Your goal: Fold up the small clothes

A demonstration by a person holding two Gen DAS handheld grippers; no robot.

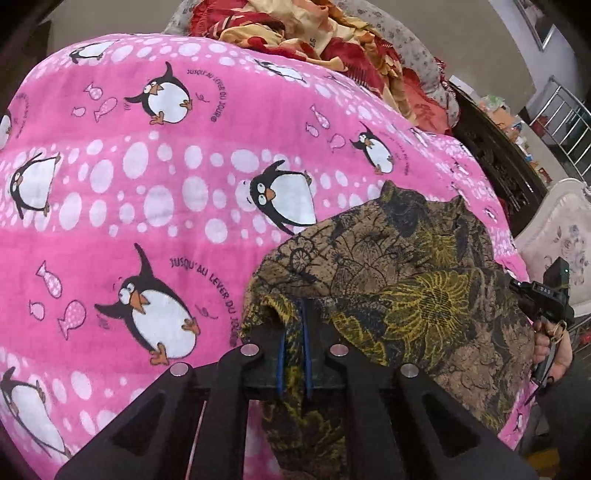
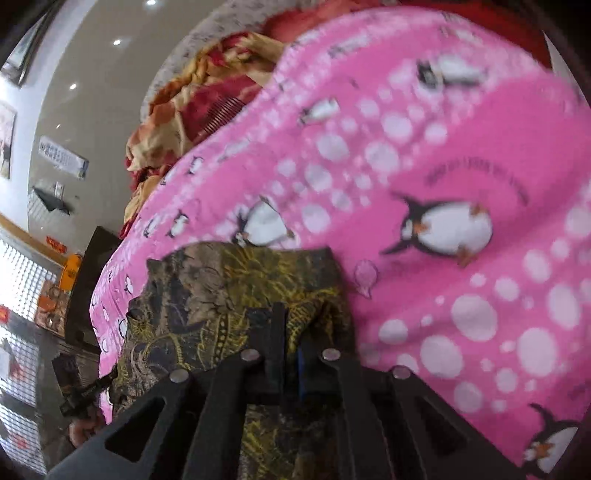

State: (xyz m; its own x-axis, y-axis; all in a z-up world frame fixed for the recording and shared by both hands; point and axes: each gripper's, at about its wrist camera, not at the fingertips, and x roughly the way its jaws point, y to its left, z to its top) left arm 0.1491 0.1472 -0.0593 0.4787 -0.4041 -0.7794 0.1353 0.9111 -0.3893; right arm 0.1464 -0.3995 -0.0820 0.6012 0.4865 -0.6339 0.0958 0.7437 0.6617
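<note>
Brown floral garment point(image 1: 413, 280): spread on pink penguin blanket point(image 1: 147, 192) over the bed. Left gripper point(image 1: 295, 332) and right gripper point(image 2: 286, 332): jaws pinched onto garment's near edge.

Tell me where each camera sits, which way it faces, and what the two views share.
Left wrist: rides on the left claw, looking down along its fingers, shut on an edge of the brown patterned garment over the pink penguin blanket; the person's right hand shows at the right edge.
Right wrist: rides on the right claw, angled down, pinching the same garment; blurred.
Shared: garment, blanket, red and gold bedding beyond.
</note>
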